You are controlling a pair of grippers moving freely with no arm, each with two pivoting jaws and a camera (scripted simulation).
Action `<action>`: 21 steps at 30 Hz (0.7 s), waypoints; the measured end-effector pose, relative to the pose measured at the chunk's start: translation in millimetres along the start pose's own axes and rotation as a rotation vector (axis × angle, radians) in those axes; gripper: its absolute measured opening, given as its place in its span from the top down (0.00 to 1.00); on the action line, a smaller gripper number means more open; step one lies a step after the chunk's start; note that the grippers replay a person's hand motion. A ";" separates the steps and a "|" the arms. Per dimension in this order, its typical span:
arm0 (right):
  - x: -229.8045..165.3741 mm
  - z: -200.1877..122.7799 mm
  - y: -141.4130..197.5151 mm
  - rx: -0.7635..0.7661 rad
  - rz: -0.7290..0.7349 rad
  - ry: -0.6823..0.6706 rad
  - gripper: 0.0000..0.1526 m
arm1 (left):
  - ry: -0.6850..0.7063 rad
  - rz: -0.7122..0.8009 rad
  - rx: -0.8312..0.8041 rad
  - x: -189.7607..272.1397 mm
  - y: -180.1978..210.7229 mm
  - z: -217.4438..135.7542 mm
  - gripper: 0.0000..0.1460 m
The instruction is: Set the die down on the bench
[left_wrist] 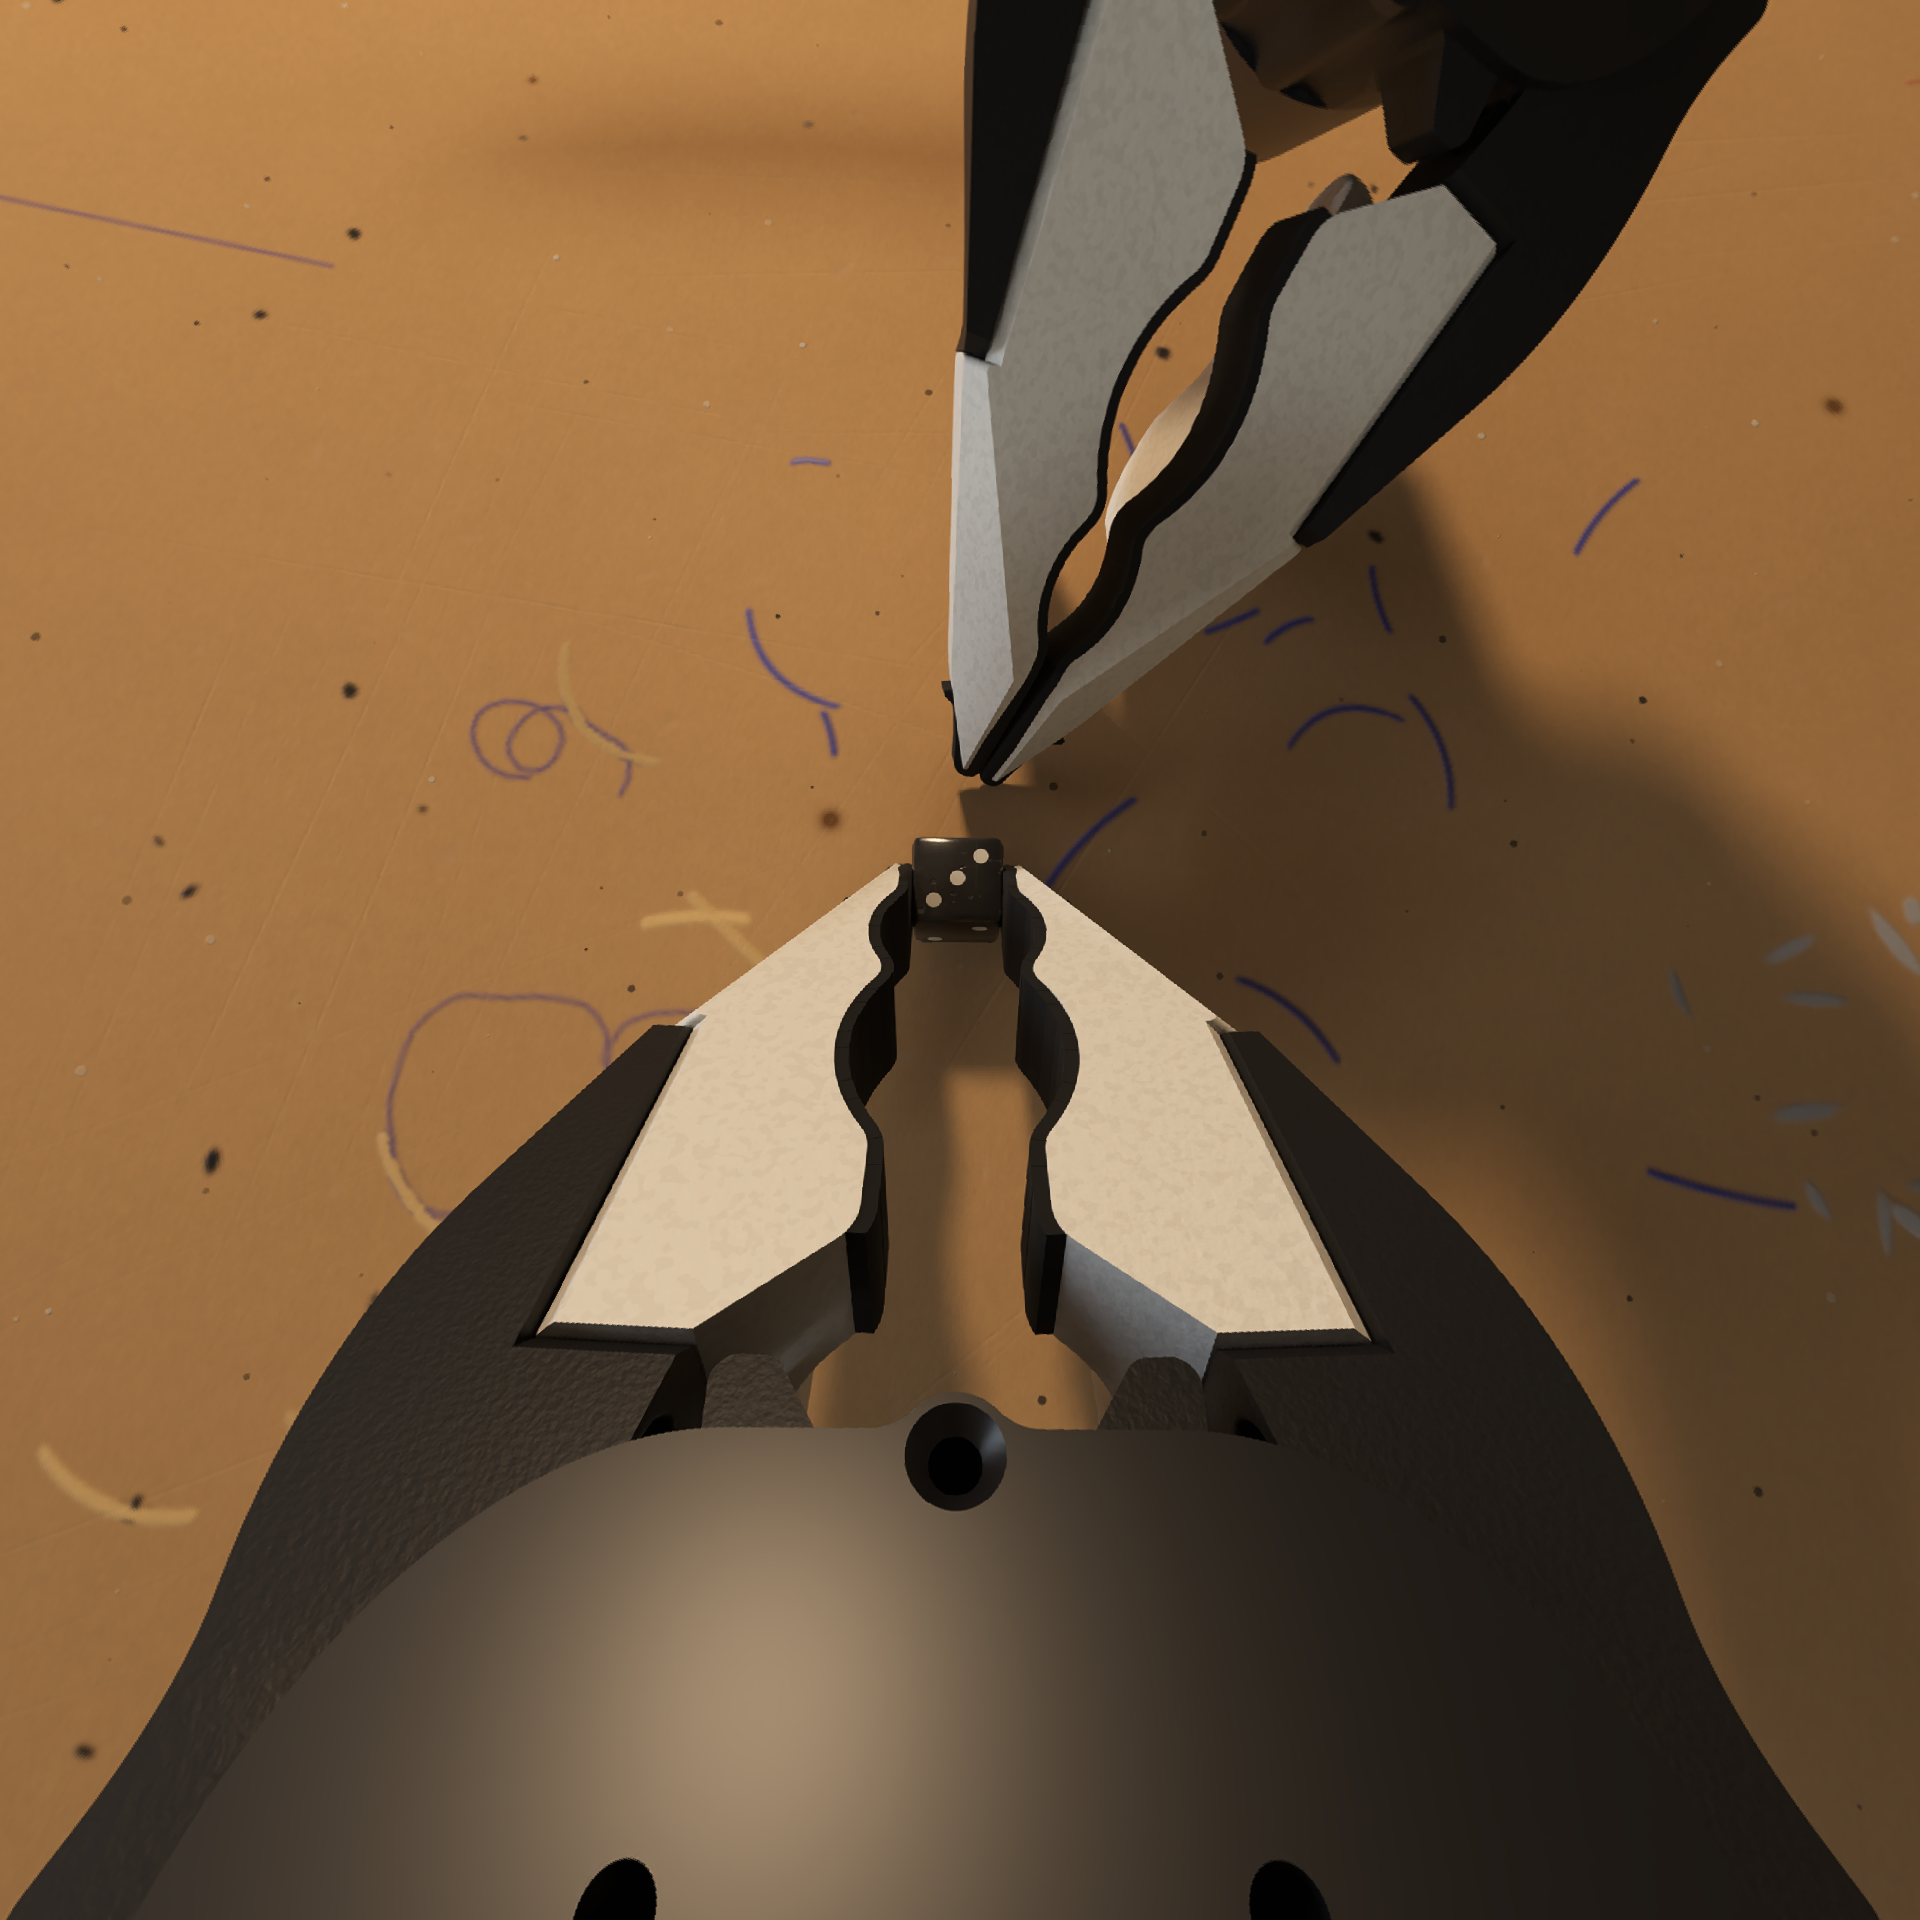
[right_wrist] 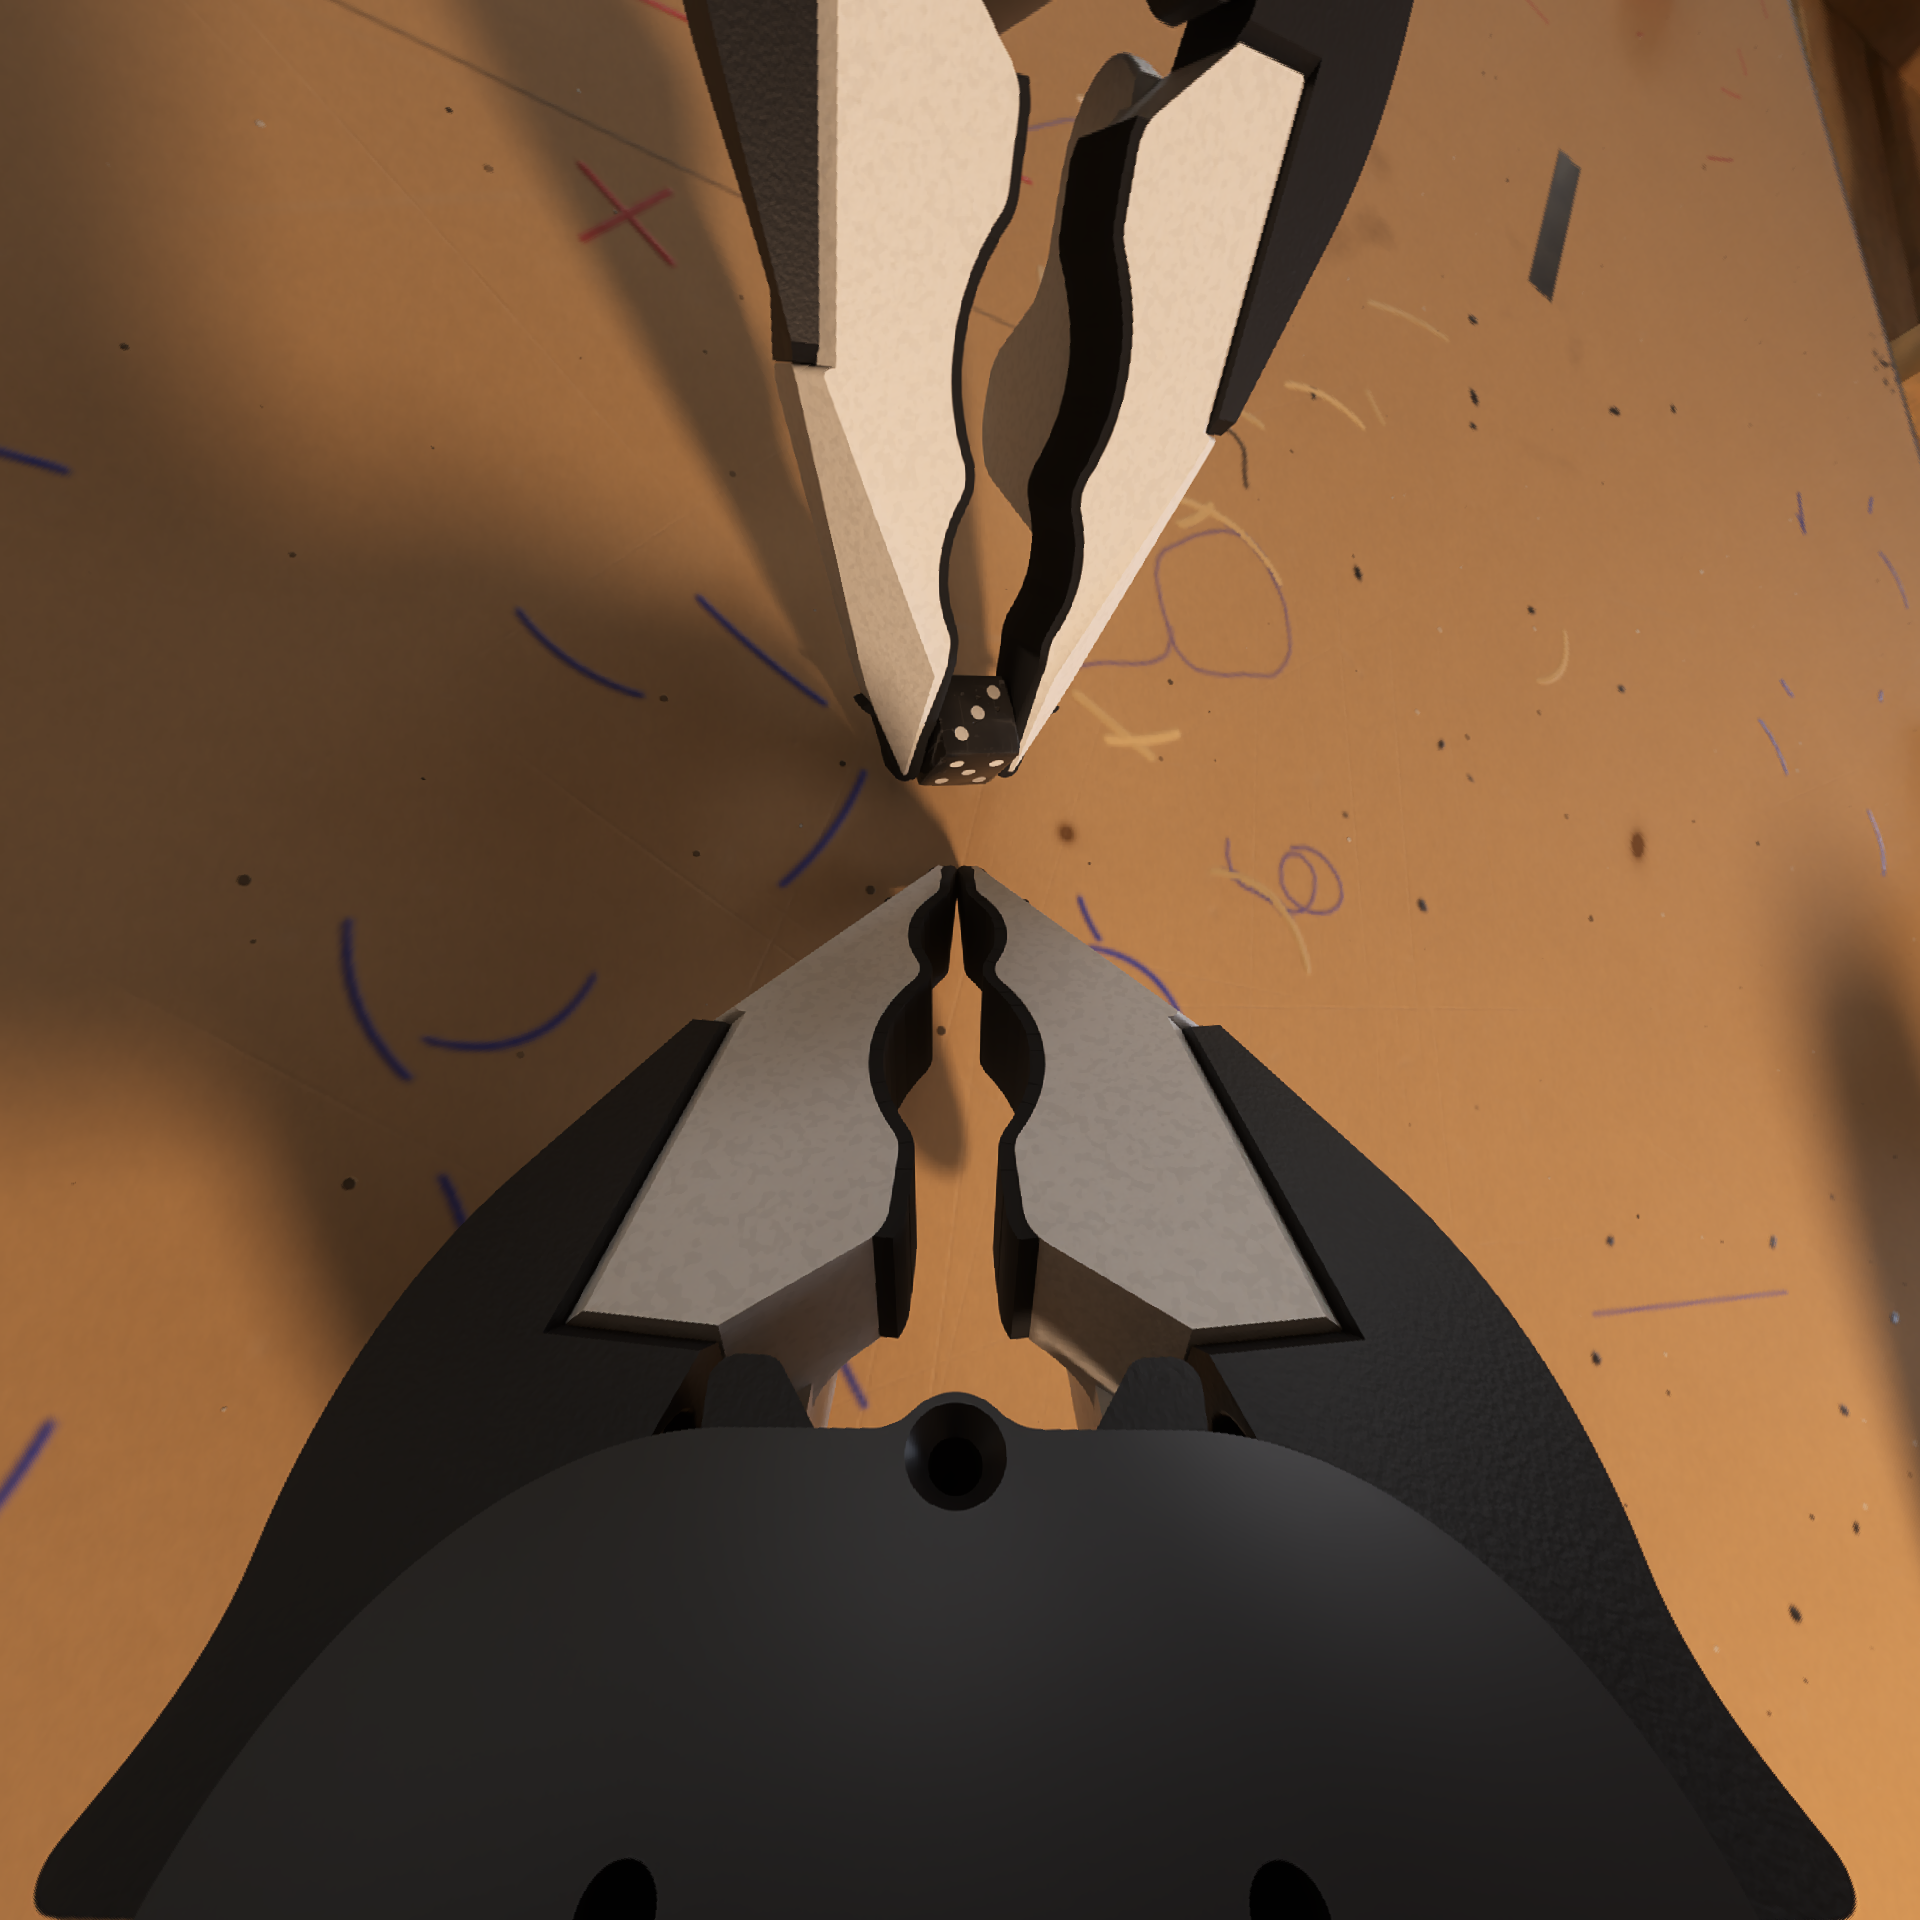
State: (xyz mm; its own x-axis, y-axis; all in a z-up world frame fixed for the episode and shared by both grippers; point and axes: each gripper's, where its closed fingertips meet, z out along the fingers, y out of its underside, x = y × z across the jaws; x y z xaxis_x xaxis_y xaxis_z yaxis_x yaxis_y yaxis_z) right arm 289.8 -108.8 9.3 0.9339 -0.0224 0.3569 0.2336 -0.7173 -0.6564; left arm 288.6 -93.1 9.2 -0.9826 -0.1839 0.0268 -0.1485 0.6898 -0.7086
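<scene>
A small black die with white pips is pinched between the fingertips of my left gripper, just above the orange-brown bench. It also shows in the right wrist view, held at the tips of the left gripper, which comes in from the top. My right gripper is shut and empty, its tips pointing at the die from a short gap away. In the left wrist view the right gripper comes in from the top right, tips closed just beyond the die.
The bench is scuffed with blue pen strokes, dark specks and pale scratches. A red cross mark and a dark flat strip lie farther off. The bench's edge runs along the far right. Both grippers cast shadows on the bench.
</scene>
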 end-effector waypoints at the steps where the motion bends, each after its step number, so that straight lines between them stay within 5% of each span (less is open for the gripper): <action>1: 0.2 0.3 -0.2 0.000 -0.005 0.004 1.00 | 0.003 -0.005 0.000 -0.3 0.1 -0.1 0.89; 21: 10.6 7.8 -2.5 -0.009 0.068 0.028 1.00 | -0.064 -0.027 -0.008 -11.6 2.4 -3.3 0.89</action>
State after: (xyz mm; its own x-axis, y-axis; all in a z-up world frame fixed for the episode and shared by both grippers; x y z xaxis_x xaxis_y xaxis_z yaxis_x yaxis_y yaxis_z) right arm 301.2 -101.8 9.5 0.9395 -0.0904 0.3303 0.1675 -0.7199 -0.6735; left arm 299.2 -87.0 9.6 -0.9691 -0.2468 0.0009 -0.1763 0.6895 -0.7025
